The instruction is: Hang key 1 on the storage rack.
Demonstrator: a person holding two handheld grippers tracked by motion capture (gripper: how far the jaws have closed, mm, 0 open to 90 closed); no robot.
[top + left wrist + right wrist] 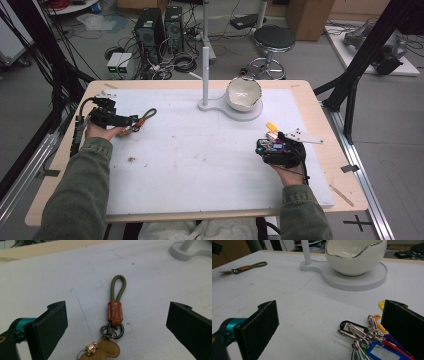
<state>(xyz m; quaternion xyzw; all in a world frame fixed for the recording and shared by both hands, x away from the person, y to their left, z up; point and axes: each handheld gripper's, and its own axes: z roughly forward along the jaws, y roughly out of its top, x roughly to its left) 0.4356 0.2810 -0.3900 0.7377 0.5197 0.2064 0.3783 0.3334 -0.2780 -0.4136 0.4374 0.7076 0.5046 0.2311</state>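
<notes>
High view: left hand-held gripper [131,121] at left of frame, tips by the keychain [143,119] on the bench [200,160]; right hand-held gripper [269,141] at lower right w/ a key bunch [273,134].

Left gripper view: jaws wide apart, keychain [115,312] lying between them at centre, untouched.

Right gripper view: jaws apart, key bunch [367,337] at lower right; white bowl [355,255] at top on its round stand [352,281].

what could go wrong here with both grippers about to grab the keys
The left gripper stands open around the keychain, which lies flat on the mat; the jaws may slide over its thin green loop. The right gripper has the key bunch close to one jaw, off centre, so closing could push it aside or catch a single tag.
</notes>
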